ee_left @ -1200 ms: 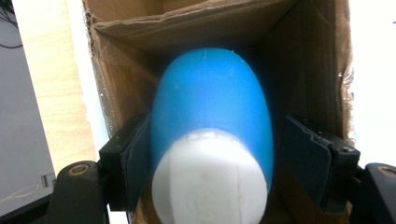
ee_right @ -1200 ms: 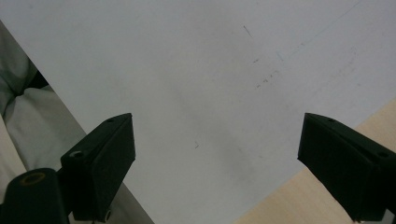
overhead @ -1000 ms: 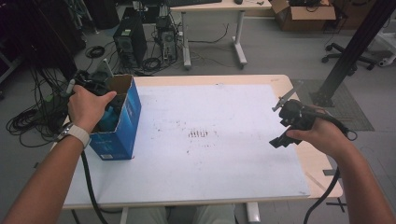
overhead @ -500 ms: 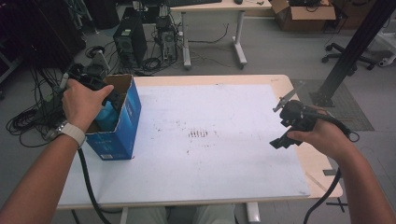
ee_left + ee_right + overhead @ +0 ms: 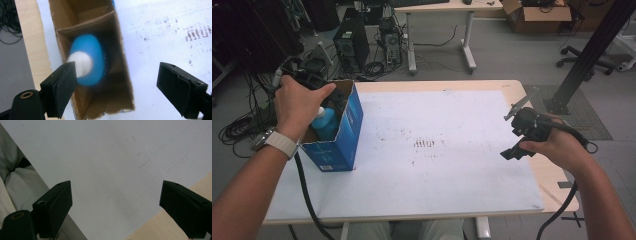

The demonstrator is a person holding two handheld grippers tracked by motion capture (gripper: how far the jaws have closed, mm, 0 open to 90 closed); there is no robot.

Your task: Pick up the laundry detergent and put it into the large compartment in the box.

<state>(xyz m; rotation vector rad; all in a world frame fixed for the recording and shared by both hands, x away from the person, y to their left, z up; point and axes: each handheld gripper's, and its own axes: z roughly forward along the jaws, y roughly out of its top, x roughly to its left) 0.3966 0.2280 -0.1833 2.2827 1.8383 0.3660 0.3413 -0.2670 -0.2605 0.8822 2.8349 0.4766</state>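
One blue bottle [image 5: 87, 60] stands in the box [image 5: 120, 75] below the wide, just-opened left gripper [image 5: 116, 92].

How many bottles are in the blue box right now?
1: a blue bottle with a white cap stands in the middle compartment of the blue cardboard box at the table's left edge. Part of the box's inside is hidden, so another may be there.

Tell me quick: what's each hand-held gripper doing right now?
Left hand-held gripper: open, jaws just been opening, above the bottle in the box, holding nothing.
Right hand-held gripper: open, empty.
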